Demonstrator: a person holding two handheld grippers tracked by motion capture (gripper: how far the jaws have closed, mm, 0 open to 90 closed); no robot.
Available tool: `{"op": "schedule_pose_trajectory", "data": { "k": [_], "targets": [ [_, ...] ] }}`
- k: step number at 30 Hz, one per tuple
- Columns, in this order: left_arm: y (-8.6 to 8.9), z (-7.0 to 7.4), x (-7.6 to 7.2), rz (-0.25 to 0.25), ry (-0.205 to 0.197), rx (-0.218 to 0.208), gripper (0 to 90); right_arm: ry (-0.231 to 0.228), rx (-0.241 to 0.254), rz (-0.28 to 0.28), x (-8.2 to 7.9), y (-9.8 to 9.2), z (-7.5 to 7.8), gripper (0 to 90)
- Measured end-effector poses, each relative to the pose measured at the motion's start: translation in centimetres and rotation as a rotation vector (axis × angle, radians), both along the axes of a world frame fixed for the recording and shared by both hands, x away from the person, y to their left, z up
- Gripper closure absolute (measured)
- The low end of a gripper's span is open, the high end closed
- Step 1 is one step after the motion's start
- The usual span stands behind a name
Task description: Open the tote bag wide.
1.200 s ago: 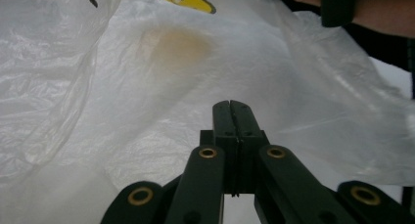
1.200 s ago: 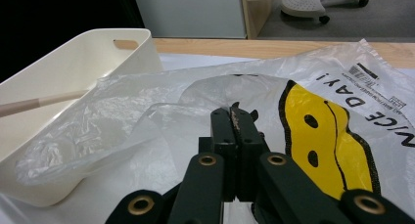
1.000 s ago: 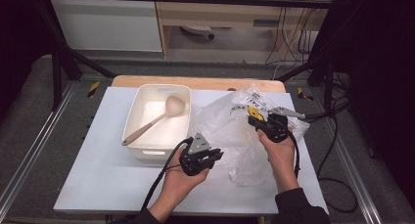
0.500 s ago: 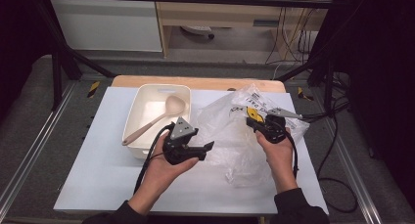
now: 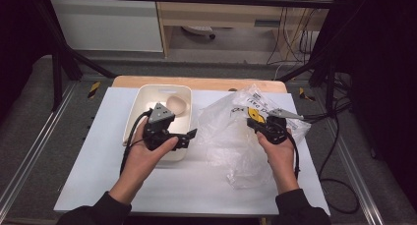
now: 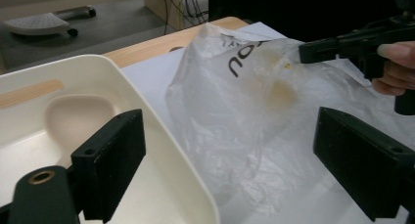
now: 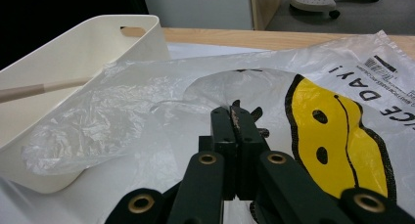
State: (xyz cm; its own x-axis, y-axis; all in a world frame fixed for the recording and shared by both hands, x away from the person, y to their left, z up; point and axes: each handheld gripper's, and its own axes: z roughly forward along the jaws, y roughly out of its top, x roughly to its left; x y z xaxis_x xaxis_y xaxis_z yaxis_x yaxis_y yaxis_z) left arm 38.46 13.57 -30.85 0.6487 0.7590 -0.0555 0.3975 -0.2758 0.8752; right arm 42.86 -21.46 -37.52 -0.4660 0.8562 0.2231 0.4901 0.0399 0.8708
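A clear plastic bag (image 5: 231,131) with a yellow smiley face (image 7: 337,126) lies crumpled on the white table, right of a cream tub (image 5: 142,99). A wooden spoon (image 5: 177,104) rests inside the tub. My right gripper (image 5: 258,123) is shut on the bag's film (image 7: 234,121) near the smiley. My left gripper (image 5: 189,139) hovers over the tub's front right corner. Its jaws have just been opening and stand wide apart (image 6: 235,170), gripping nothing. Past them I see the tub rim (image 6: 161,131), the bag (image 6: 244,97) and the right gripper (image 6: 303,53).
The white tabletop (image 5: 98,161) stretches bare to the left of the tub and along the front edge. A wooden strip (image 5: 211,82) runs along the back edge. Cables (image 5: 334,136) hang off the right side, and black frame bars (image 5: 59,63) stand at the back left.
My left gripper has risen and swung left, from the bag's lower left edge to above the tub, and its jaws have opened wide. The right gripper has stayed put on the bag.
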Motion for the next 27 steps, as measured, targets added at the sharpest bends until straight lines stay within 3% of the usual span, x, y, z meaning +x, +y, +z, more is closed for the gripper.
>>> {"op": "schedule_pose_trajectory", "data": {
  "k": [10, 17, 27],
  "targets": [
    [4.0, 1.1, 1.1, 0.046, -0.005, 0.040, 9.0, 0.004, -0.005, 0.001, 0.0, 0.1, -0.1, 90.0],
    [6.1, 0.7, 2.1, 0.088, 0.014, 0.052, 7.8, 0.003, -0.006, 0.008, 0.0, 0.3, -0.1, 90.0],
    [8.2, -0.3, 3.3, 0.140, 0.036, 0.036, 8.1, 0.005, -0.004, 0.008, 0.0, 0.2, -0.1, 90.0]
  ]
}}
